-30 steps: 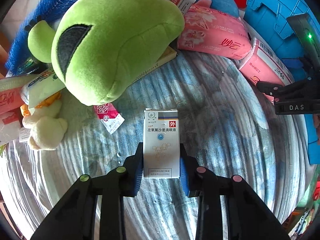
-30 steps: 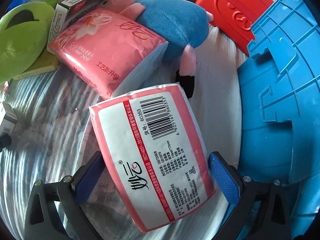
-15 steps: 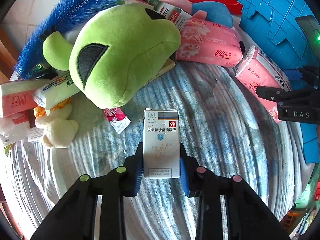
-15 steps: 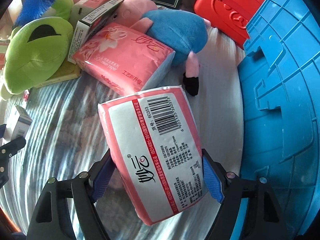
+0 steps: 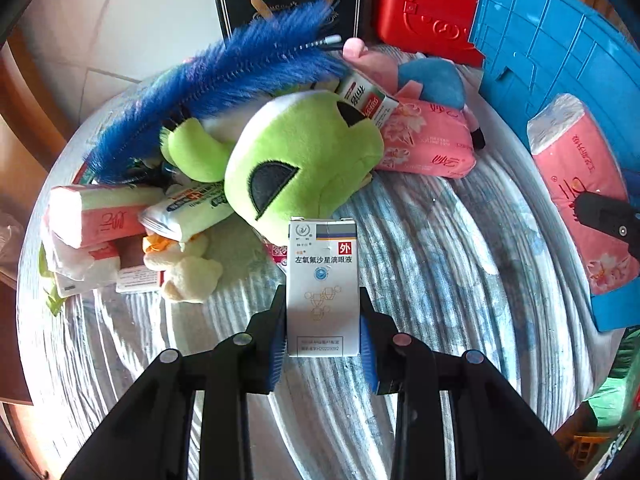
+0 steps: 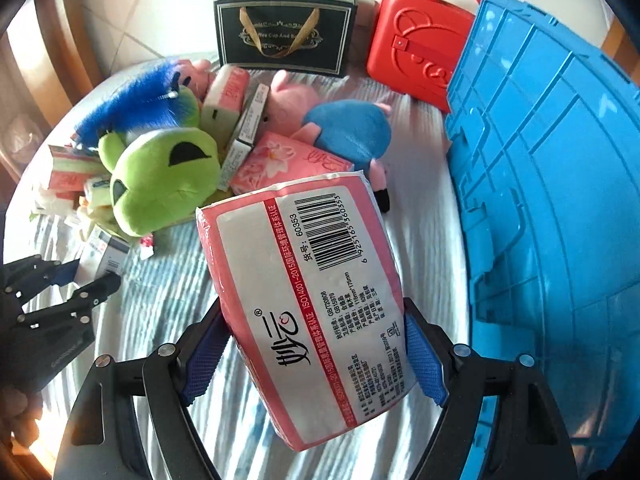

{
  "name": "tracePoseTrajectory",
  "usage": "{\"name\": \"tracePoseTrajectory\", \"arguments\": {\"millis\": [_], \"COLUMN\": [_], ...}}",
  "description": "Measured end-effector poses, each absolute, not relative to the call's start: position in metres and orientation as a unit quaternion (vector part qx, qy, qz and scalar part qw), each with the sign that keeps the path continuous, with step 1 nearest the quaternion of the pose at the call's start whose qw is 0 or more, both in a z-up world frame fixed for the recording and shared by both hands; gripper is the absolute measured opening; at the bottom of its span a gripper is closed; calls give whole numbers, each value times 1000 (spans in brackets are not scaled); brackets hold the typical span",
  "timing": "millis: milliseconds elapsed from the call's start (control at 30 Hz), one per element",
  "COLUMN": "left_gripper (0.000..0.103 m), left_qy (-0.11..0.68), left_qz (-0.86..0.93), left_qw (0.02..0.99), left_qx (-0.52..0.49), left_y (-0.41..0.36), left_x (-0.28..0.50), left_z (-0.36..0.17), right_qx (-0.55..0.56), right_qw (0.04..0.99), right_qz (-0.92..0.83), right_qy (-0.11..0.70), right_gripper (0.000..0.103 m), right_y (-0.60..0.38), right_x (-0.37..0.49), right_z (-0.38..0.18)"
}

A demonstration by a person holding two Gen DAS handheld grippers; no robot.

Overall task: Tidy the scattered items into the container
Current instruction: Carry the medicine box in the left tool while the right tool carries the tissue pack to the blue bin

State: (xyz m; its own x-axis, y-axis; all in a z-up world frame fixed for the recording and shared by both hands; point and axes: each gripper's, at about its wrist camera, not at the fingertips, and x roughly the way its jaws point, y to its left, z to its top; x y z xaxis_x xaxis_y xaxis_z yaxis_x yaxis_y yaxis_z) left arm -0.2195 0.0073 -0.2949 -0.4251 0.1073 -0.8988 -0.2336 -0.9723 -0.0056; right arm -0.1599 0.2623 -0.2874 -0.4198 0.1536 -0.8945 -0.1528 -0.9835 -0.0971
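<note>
Grippers both loaded. L gripper: jaws narrow, blue pads pressed on both long sides of white box, which stands upright w/ its top pointing fwd, held clear above the striped cloth. R gripper: jaws much wider, pads clamped on the flanks of pink tissue pack, barcode side up, pack tilted w/ its far end leaning left; pack sticks out well past the fingertips.

Positions: blue crate sits just right of the tissue pack; from the L wrist view the pack overlaps the crate wall, w/ R gripper tip dark at the frame's right edge. White box is near cloth centre, well apart from the crate, just in front of green plush. Second tissue pack lies beside the plush, touching the pig plush. Blue duster lies behind the green plush. Red case and black bag stand at the far edge.

Vs 1 s ago: both grippers raised, so more of the pile and the back wall show. R jaws were wider then, not yet tight on the pack; now closed onto it and pack lifted off the cloth. L grip on box unchanged. Pack now higher against the crate.
</note>
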Motion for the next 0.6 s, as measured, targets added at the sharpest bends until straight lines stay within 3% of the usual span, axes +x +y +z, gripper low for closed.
{"name": "tracePoseTrajectory", "arguments": {"millis": [600], "left_gripper": [30], "left_qy": [44], "left_qz": [884], "left_qw": [133], "left_qx": [-446], "left_y": [-6], "left_x": [-195], "left_z": [-165], "right_qx": [-412], "right_qw": [106], "right_qz": [904], "right_qy": [29], "right_gripper": [82], "right_y": [217], "right_x": [-86], "right_z": [-134]}}
